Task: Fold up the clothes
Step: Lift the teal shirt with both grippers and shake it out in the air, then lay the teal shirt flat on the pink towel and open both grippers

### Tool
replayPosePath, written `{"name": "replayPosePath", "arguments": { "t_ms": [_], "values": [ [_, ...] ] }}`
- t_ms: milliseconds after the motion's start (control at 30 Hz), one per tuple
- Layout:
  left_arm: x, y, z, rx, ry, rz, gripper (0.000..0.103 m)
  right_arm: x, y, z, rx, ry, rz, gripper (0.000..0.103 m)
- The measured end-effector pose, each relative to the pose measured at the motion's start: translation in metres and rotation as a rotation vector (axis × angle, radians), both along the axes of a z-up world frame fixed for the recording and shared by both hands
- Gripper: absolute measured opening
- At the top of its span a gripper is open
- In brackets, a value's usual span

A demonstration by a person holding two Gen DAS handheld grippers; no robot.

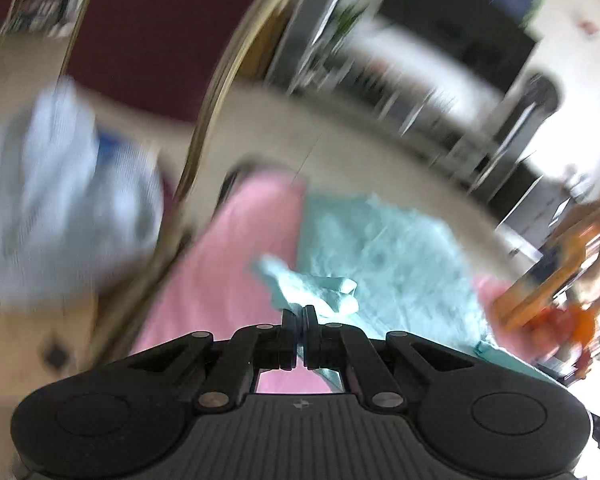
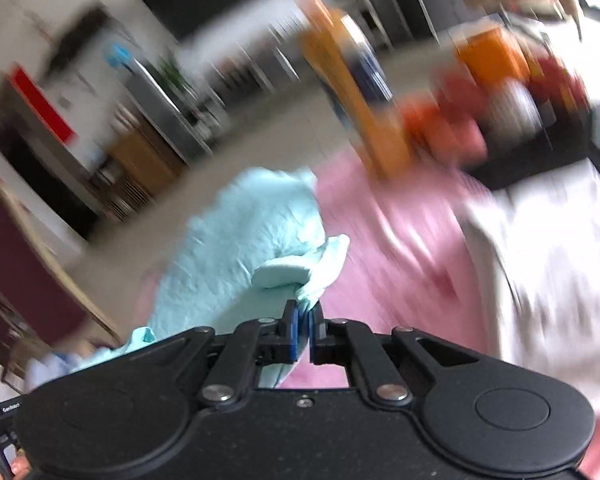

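Observation:
A light teal garment (image 1: pixel 384 252) lies spread on a pink cloth (image 1: pixel 228 280) that covers the table. My left gripper (image 1: pixel 300 312) is shut on a bunched edge of the teal garment, which pokes out past the fingertips. In the right wrist view the same teal garment (image 2: pixel 244 236) stretches away to the left, and my right gripper (image 2: pixel 305 312) is shut on another bunched edge of it. Both views are blurred by motion.
A pale blue striped garment (image 1: pixel 60 200) hangs on a dark red chair with a gold frame (image 1: pixel 204 120) at the left. A whitish garment (image 2: pixel 540 264) lies on the pink cloth (image 2: pixel 396 248) at the right. Orange and red objects (image 2: pixel 460 92) stand at the table's far side.

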State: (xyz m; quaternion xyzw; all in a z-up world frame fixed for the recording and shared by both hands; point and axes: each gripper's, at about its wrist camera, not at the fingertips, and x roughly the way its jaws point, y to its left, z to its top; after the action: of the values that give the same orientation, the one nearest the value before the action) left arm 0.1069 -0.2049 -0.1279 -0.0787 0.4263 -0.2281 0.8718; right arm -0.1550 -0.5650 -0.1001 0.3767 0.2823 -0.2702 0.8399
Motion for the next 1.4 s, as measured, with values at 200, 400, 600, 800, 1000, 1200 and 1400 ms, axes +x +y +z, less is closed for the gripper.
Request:
{"name": "replayPosePath", "arguments": {
  "t_ms": [200, 400, 600, 800, 1000, 1200, 1400],
  "values": [
    [0.003, -0.013, -0.056, 0.162, 0.052, -0.008, 0.001, -0.014, 0.005, -0.084, 0.092, 0.166, 0.007, 0.005],
    [-0.005, -0.017, -0.061, 0.200, 0.043, -0.037, 0.003, -0.018, 0.015, -0.087, 0.125, 0.197, 0.022, 0.005],
    [-0.012, -0.008, -0.059, 0.201, 0.099, -0.047, 0.022, -0.020, 0.006, -0.087, 0.165, 0.193, 0.036, 0.022],
    [-0.022, 0.026, -0.052, 0.119, 0.119, 0.001, 0.031, -0.047, 0.005, -0.089, 0.250, 0.122, -0.007, 0.043],
    [-0.011, 0.028, -0.063, 0.072, 0.167, 0.031, 0.034, -0.055, -0.002, -0.092, 0.265, 0.070, -0.074, 0.043],
    [-0.007, 0.021, -0.069, 0.036, 0.183, 0.003, 0.039, -0.048, -0.005, -0.094, 0.240, 0.072, -0.098, 0.043],
    [-0.006, 0.017, -0.079, 0.010, 0.230, -0.013, 0.038, -0.045, -0.008, -0.108, 0.329, 0.092, -0.089, 0.043]
  ]
}}
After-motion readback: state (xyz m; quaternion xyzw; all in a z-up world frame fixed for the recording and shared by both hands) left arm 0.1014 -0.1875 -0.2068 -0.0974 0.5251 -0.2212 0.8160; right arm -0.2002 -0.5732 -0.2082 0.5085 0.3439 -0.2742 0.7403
